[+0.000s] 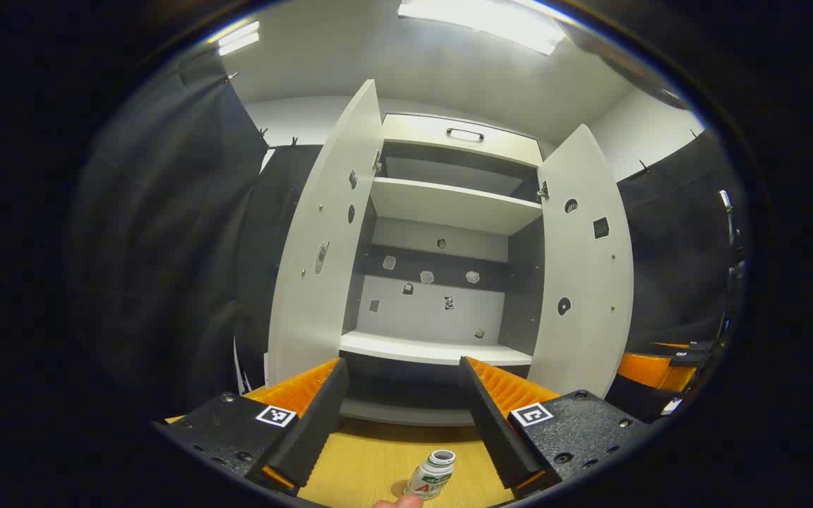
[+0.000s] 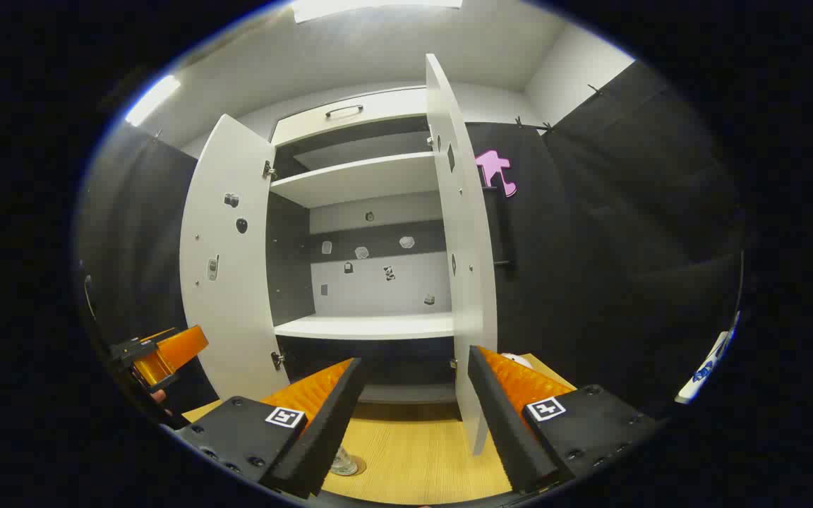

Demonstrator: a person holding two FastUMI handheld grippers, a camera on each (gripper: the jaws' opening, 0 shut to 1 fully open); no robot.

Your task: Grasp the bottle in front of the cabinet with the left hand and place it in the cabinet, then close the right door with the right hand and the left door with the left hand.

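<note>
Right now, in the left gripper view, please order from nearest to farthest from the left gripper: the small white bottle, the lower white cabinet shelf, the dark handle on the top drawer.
1. Small white bottle, standing on the wooden table between the fingers.
2. Lower white cabinet shelf, straight ahead inside.
3. Dark drawer handle, highest up.

Little can be read here. In the left gripper view, the small white plastic bottle (image 1: 431,475) with a grey screw cap, standing on the light wooden tabletop (image 1: 371,458), carries a label with a green band and a large red letter that looks like an "A"; the rest of its print is too small to make out. The square black-and-white coded markers (image 1: 276,415) on the gripper bodies are patterns, not letters. The small stickers (image 1: 449,303) on the back panel of the open white cabinet (image 1: 449,204) and on the inner faces of its doors are too small and blurred to read.
</note>
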